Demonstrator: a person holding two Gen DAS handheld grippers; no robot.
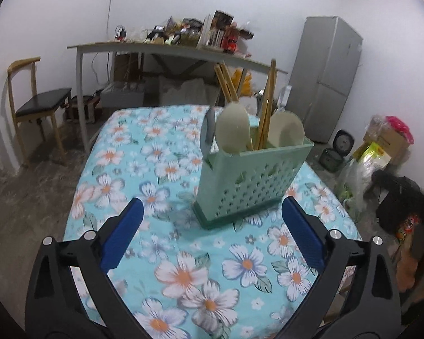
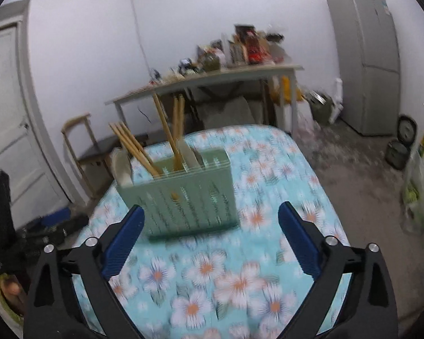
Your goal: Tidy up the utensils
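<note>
Now both tools stand spread and empty: the left hand-held gripper (image 1: pixel 212 220) and the right hand-held gripper (image 2: pixel 209 226) each face the green utensil holder (image 1: pixel 251 178), which stands upright on the floral worktop (image 1: pixel 161 254) (chopsticks (image 1: pixel 268 99) and pale spoons (image 1: pixel 231 130) already inside). Judging by that tall load, a careless nudge could tip the holder and spill everything.

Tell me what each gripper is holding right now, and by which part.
Nothing is held. The left gripper and the right gripper both stand wide open and empty, short of the green utensil holder, where the spoons and chopsticks stand.
</note>
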